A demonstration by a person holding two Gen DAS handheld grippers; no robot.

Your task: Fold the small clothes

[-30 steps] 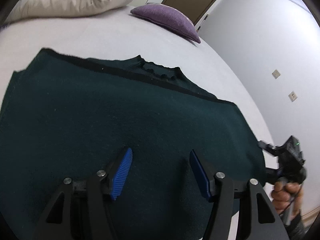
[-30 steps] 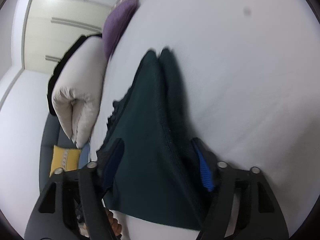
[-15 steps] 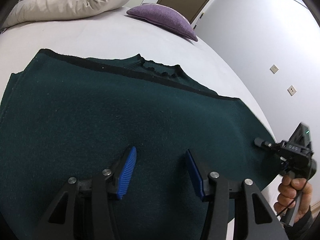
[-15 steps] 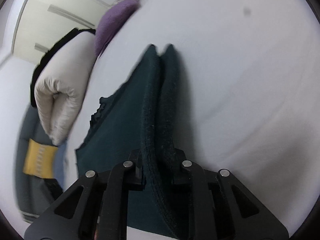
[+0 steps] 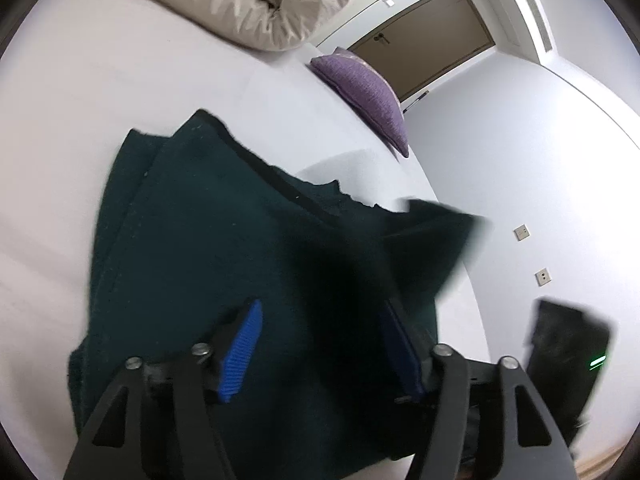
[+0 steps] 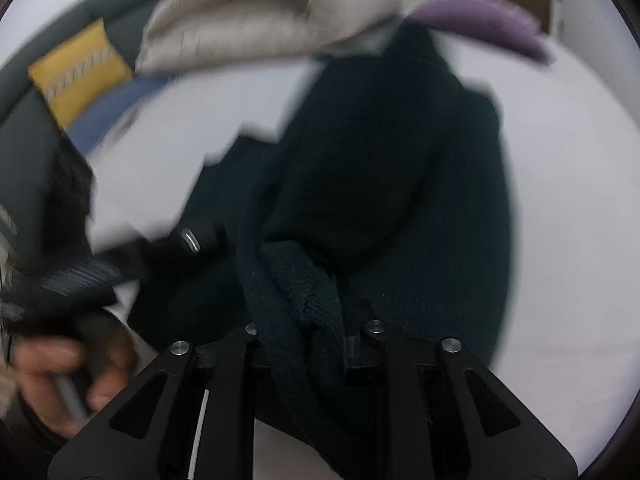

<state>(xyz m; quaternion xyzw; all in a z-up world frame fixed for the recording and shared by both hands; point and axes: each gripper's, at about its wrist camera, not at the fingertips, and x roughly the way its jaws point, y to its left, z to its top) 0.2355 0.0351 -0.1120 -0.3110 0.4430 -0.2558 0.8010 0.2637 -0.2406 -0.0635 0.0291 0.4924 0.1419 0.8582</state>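
Right wrist view: right gripper point(image 6: 308, 336) clamps the sweater point(image 6: 400, 168) edge, lifted leftward over the body; left gripper point(image 5: 320, 344) gapes above it, its jaws just widened.

right claw point(image 6: 308, 336) clamped sweater edge point(image 6: 304, 292), lifted it over; left claw point(image 5: 320, 348) widened

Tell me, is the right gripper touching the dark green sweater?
Touching. The right wrist view shows the right gripper with its jaws closed on a bunched fold of the sweater, knit squeezed between them.
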